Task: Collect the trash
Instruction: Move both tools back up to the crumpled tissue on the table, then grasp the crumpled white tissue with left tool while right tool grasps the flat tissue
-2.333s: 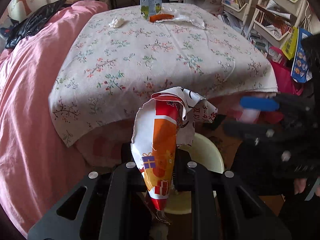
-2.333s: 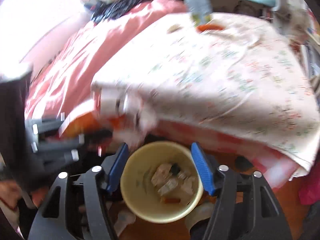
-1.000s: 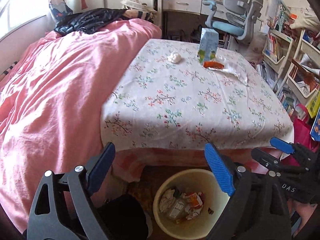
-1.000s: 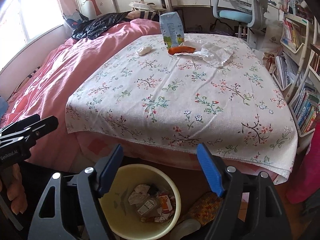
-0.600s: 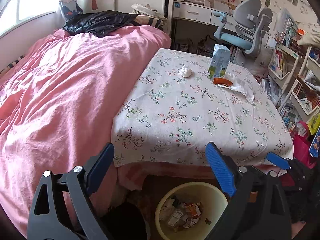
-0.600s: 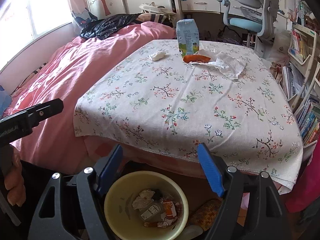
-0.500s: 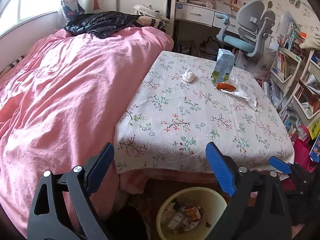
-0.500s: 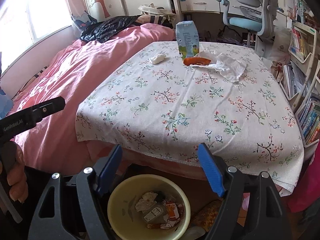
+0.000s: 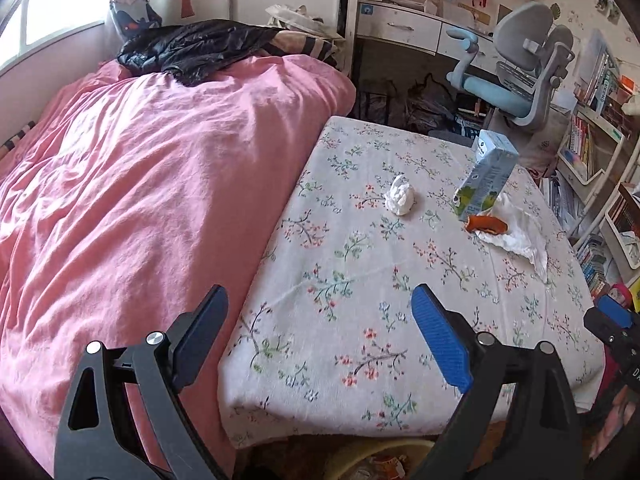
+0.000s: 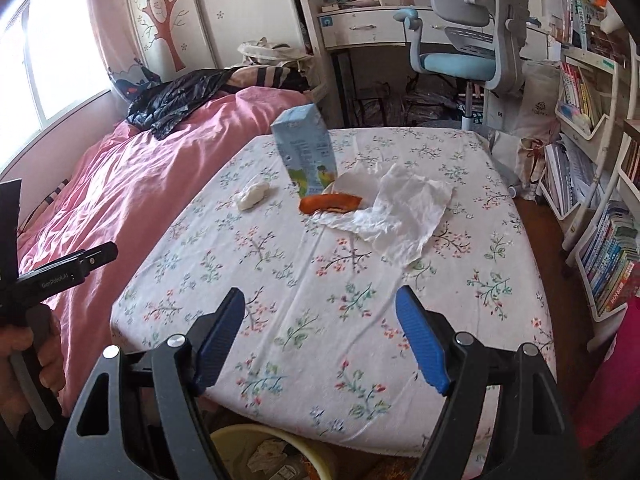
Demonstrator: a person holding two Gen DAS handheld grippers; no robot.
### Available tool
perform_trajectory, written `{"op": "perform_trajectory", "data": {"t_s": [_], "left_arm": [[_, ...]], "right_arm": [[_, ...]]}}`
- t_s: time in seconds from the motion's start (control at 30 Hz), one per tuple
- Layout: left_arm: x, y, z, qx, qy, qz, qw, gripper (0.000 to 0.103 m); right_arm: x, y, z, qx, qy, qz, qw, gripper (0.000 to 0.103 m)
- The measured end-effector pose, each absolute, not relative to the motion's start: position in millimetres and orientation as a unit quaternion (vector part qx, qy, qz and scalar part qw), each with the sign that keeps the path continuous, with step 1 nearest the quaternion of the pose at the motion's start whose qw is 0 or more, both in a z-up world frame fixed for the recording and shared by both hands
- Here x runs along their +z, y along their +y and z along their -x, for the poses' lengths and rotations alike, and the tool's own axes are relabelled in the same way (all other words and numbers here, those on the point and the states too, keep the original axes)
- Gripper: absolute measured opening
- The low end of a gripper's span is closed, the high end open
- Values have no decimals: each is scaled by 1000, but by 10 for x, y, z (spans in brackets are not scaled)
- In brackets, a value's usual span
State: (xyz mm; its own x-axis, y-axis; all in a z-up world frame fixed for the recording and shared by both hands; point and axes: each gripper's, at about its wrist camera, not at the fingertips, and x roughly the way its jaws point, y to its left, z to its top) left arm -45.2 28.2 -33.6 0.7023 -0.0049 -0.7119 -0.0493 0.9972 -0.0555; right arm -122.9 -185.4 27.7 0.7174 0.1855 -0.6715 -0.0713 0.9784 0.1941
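Both claws, left claw (image 9: 316,332) and right claw (image 10: 320,336), gape empty; reach far across the tabletop (image 10: 320,280) and pinch the crumpled tissue (image 10: 253,196) squarely.

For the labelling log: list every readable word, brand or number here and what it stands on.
"GenRobot.AI": on the left claw's black arm, right wrist view.
"D": cut-off letter on the right claw's body, left wrist view.
Blue carton: print too small.
Book spines: unreadable.

Matt floral cloth tablecloth (image 10: 320,280), crumpled white paper tissue (image 10: 404,208), printed cardboard carton (image 10: 306,152), glossy black jacket (image 10: 176,96), ribbed blue pads (image 10: 416,340).
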Motion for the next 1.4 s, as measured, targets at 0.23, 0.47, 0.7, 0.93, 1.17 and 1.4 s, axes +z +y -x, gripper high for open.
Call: {"op": "perform_trajectory", "data": {"t_s": [0.23, 0.47, 0.7, 0.93, 1.17, 1.4], "left_arm": [[-493, 89, -161, 10, 390, 34, 920, 89], [-608, -199, -783, -10, 391, 12, 920, 89], [-825, -524, -1370, -37, 410, -22, 911, 89], [-1033, -737, -1667, -70, 453, -30, 888, 43], [-993, -512, -1612, -91, 457, 33, 884, 18], [-786, -352, -1338, -104, 436, 70, 891, 18]], "right_arm": [[136, -2135, 815, 38, 378, -100, 919, 75], [-46, -2158, 295, 38, 401, -81, 912, 75], [-299, -2035, -25, 53, 444, -36, 894, 47], [-116, -2057, -37, 86, 427, -42, 899, 5], [496, -2088, 311, 99, 313, -42, 944, 4], [623, -2163, 408, 93, 298, -57, 948, 4]]}}
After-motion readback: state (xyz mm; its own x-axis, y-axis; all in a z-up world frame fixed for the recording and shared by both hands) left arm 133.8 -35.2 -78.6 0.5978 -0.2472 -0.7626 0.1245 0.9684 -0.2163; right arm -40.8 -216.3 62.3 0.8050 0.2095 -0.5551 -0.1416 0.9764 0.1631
